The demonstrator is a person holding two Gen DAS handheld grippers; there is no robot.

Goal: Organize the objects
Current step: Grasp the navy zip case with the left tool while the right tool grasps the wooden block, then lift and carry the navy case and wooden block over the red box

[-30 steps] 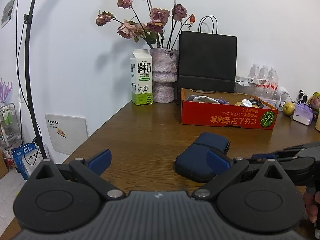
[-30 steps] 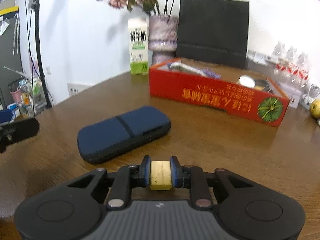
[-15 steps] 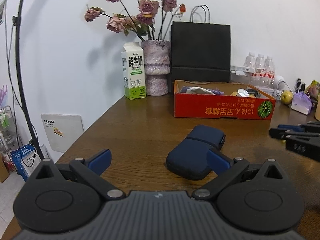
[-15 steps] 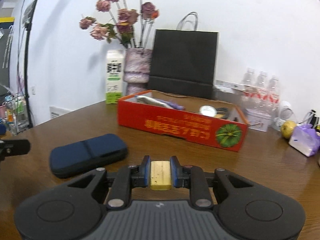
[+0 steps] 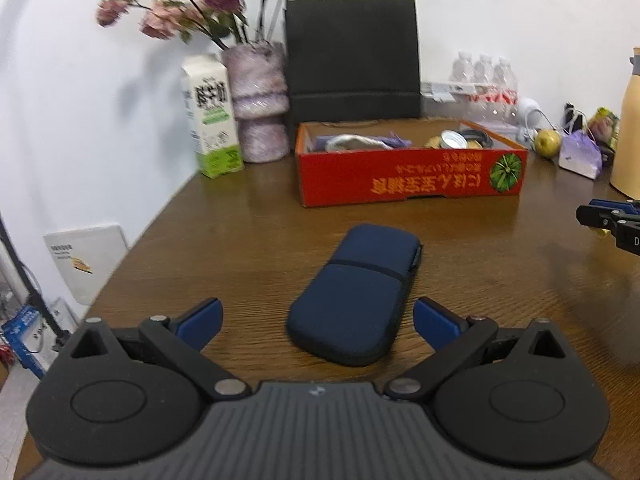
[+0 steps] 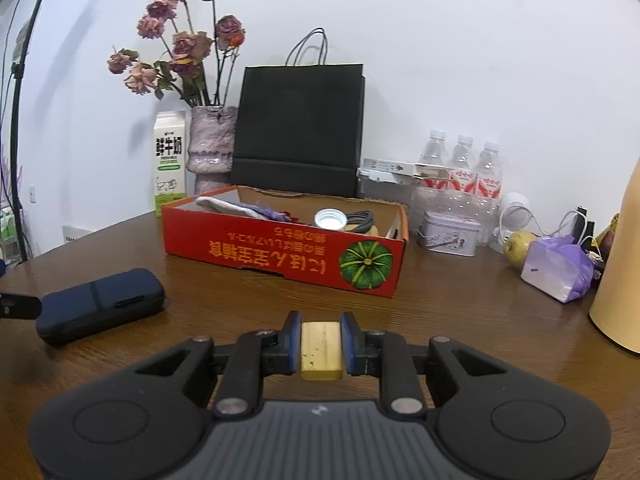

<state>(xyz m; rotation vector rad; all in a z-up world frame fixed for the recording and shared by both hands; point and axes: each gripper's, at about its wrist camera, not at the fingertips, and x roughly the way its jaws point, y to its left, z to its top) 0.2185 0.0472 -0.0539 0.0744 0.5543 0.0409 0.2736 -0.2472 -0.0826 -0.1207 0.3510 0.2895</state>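
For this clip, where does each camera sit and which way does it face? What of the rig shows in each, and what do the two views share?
Left wrist view: on the left gripper, looking forward and down over the table at the navy case; its open blue fingers frame the case.
Right wrist view: on the right gripper, facing the red box; its fingers are shut on a yellow block.
Shared: case, red box, milk carton, black bag; each view catches the other gripper at its edge.

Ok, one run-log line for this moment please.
left gripper: open, dark blue zip case between its fingers, untouched | right gripper: shut on small yellow block | red cardboard box: ahead
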